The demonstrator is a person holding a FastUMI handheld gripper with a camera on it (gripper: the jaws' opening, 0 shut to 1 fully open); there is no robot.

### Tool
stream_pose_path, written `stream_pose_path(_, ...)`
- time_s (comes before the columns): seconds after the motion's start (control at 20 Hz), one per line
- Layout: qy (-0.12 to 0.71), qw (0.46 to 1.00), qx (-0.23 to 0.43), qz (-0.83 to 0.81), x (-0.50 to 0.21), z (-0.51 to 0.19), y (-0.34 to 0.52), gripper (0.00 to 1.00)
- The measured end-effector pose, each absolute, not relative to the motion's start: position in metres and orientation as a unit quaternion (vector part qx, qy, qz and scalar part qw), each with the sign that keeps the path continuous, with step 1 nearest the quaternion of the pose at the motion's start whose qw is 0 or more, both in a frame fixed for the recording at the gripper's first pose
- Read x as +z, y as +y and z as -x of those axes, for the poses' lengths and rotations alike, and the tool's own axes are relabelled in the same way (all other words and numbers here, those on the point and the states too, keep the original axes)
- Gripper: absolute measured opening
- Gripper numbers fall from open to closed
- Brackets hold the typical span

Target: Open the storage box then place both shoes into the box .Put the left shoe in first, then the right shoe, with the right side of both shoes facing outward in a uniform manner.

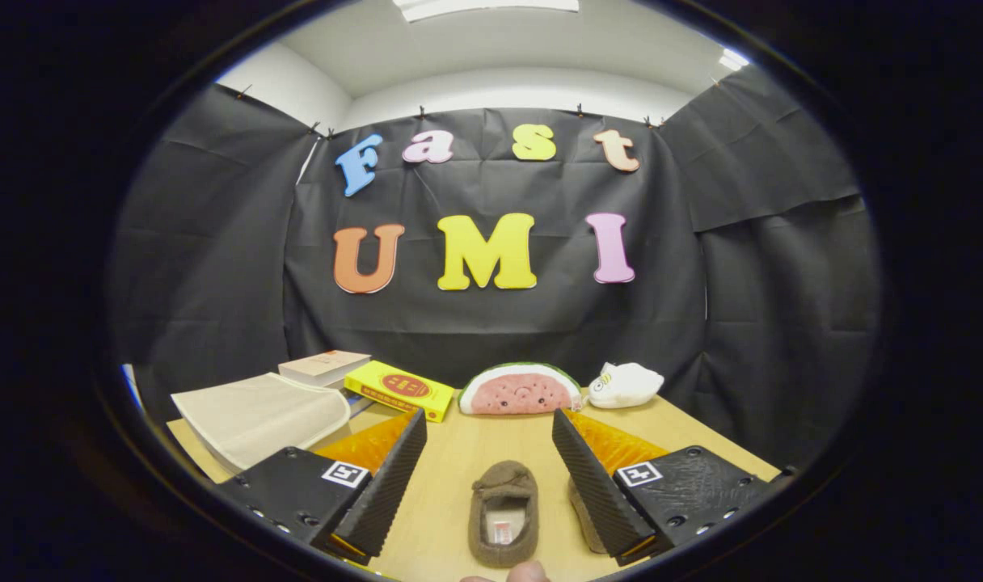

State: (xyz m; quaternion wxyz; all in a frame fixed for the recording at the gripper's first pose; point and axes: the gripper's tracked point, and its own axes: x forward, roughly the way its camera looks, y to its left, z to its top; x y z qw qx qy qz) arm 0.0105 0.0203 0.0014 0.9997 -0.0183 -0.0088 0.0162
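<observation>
Gripper [485, 453] held low over the table [491, 436], fingers spread wide, nothing between the pads. A fingertip [528, 572] of the person's hand shows at the very near edge. One brown slipper [504, 511] lies between the fingers, toe pointing away, opening up. A second slipper [582, 511] sits just right of it, mostly hidden behind the right finger; which is left and which is right I cannot tell. Beyond the left finger, a beige fabric box [261, 416], lid appearing shut, close to the table's left edge. Behind it a book [323, 365], then a yellow carton [398, 390]. Further back, near the wall, a watermelon plush [520, 390] and a white plush [625, 385]. Judgement: box not yet opened, so the shoes should wait. Risks: sweeping left toward the box could drag the left finger across the near slipper; a soft lid may slip from the pads; pushing the box could send it off the left edge. Open wood lies ahead between the fingers and the plush; the left side is crowded.
</observation>
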Motion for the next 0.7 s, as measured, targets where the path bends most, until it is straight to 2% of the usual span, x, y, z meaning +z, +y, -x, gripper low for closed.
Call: stream_pose_path(0.7,-0.009,0.999,0.05,0.01,0.0,-0.018,0.046,0.95)
